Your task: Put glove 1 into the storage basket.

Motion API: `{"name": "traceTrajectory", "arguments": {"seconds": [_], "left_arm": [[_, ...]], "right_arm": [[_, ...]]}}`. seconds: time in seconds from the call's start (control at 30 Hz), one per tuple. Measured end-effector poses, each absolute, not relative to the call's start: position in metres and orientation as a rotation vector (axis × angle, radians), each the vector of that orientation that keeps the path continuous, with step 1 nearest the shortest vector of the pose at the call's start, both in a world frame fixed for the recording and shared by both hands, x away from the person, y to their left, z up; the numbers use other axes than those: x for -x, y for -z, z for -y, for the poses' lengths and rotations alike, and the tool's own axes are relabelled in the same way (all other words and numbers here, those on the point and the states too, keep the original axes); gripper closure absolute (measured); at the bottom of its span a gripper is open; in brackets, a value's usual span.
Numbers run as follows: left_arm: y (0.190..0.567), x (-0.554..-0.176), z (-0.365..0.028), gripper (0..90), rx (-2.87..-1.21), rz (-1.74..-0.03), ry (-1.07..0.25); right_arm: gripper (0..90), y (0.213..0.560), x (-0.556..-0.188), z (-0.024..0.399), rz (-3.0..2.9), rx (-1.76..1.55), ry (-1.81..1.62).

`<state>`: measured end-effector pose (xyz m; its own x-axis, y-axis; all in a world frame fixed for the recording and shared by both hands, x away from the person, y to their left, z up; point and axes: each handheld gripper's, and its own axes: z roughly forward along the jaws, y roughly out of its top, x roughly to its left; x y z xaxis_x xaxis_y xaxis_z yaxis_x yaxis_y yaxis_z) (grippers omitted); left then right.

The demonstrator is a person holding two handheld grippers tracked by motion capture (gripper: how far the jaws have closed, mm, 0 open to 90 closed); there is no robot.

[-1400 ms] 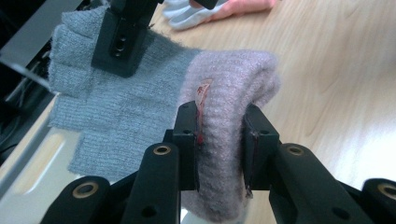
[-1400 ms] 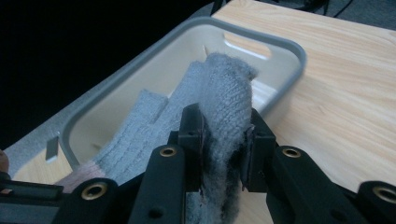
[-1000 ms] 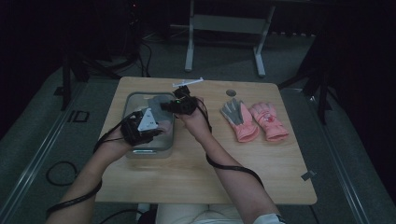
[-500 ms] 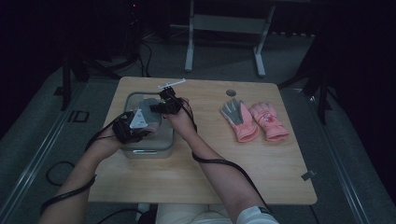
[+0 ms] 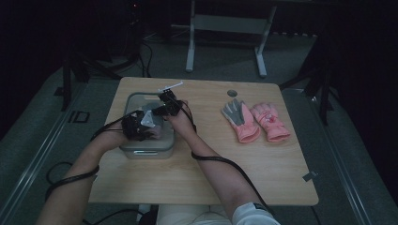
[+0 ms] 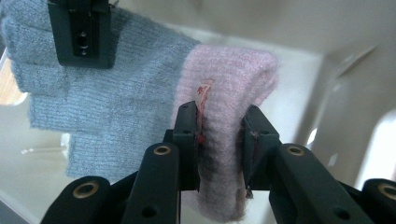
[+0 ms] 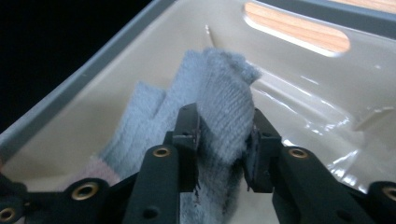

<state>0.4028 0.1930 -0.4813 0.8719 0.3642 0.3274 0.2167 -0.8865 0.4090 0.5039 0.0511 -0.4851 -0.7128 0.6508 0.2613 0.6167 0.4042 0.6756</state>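
Observation:
A knit glove with a grey hand and a pink cuff hangs inside a clear plastic bin at the table's left. My left gripper is shut on the pink cuff. My right gripper is shut on the grey finger end of the same glove. In the high view both grippers, left and right, meet over the bin. The right gripper's jaw also appears at the top left of the left gripper view.
A pair of pink gloves, one palm up showing grey, lies on the wooden table to the right. A round hole sits near the table's far edge. Cables trail from both grippers.
Both hands moved left and slightly forward over the bin, and the grippers came closer together above it with the glove held between them.

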Motion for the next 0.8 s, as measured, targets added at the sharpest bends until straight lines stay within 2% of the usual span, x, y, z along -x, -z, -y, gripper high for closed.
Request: {"name": "traceTrajectory", "arguments": {"seconds": [0.07, 0.27, 0.3, 0.53, 0.63, 0.67, 0.73, 0.8], "left_arm": [[0.485, -0.405, -0.192, 70.5, -2.712, -0.382, -0.577], [0.492, -0.414, -0.19, 69.8, -2.772, -0.4, -0.503], [0.495, -0.417, -0.189, 69.1, -2.795, -0.421, -0.458], [0.498, -0.422, -0.184, 62.4, -2.809, -0.475, -0.408], [0.492, -0.419, -0.185, 42.3, -2.767, -0.541, -0.397], [0.488, -0.419, -0.187, 40.8, -2.741, -0.569, -0.409], [0.479, -0.419, -0.19, 27.8, -2.673, -0.653, -0.398], [0.475, -0.418, -0.192, 21.5, -2.648, -0.676, -0.399]], "right_arm": [[68.9, 0.488, -0.505, -0.05, -2.601, -1.177, -1.205], [65.4, 0.484, -0.503, -0.047, -2.561, -1.169, -1.201], [64.6, 0.483, -0.502, -0.046, -2.556, -1.165, -1.202], [64.6, 0.47, -0.494, -0.025, -2.521, -1.174, -1.3], [64.6, 0.467, -0.486, -0.019, -2.508, -1.129, -1.316], [64.4, 0.466, -0.484, -0.016, -2.503, -1.121, -1.323], [63.0, 0.464, -0.482, -0.011, -2.501, -1.122, -1.342], [62.8, 0.462, -0.48, -0.008, -2.5, -1.118, -1.347]]}}
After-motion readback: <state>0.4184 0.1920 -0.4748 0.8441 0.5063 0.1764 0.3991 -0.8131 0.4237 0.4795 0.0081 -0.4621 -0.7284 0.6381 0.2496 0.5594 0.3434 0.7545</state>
